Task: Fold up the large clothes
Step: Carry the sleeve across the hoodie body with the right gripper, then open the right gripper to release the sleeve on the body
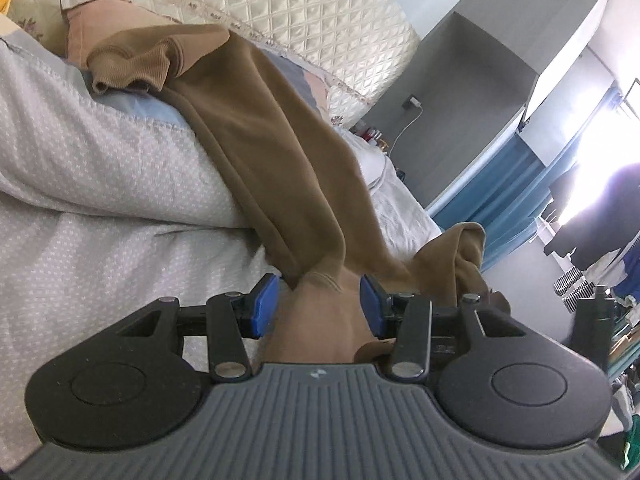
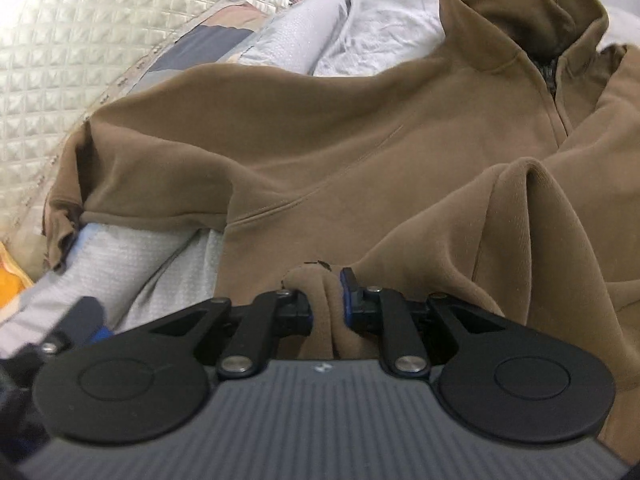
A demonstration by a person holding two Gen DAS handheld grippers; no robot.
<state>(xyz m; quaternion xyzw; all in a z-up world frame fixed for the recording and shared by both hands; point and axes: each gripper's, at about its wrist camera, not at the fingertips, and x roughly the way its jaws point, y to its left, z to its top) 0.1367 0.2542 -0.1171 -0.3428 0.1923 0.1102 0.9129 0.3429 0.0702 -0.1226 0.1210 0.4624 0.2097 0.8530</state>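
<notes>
A large brown zip sweatshirt (image 2: 360,132) lies spread on the bed, its collar and zip at the upper right. One sleeve (image 1: 256,152) stretches over a pillow, its ribbed cuff (image 1: 132,68) at the far end. My left gripper (image 1: 318,304) stands around a bunch of the brown fabric near the sleeve's base, with a wide gap between the blue pads (image 1: 266,300); whether they pinch it I cannot tell. My right gripper (image 2: 326,304) is shut on a fold of the sweatshirt's lower body. The other gripper's edge shows at the lower left in the right wrist view (image 2: 80,320).
The bed has a pale dotted cover (image 1: 100,260) and a pillow (image 1: 100,152). A quilted cream headboard (image 1: 312,12) rises behind. A grey wardrobe (image 1: 472,92), blue curtains (image 1: 512,184) and hanging clothes (image 1: 600,240) stand to the right.
</notes>
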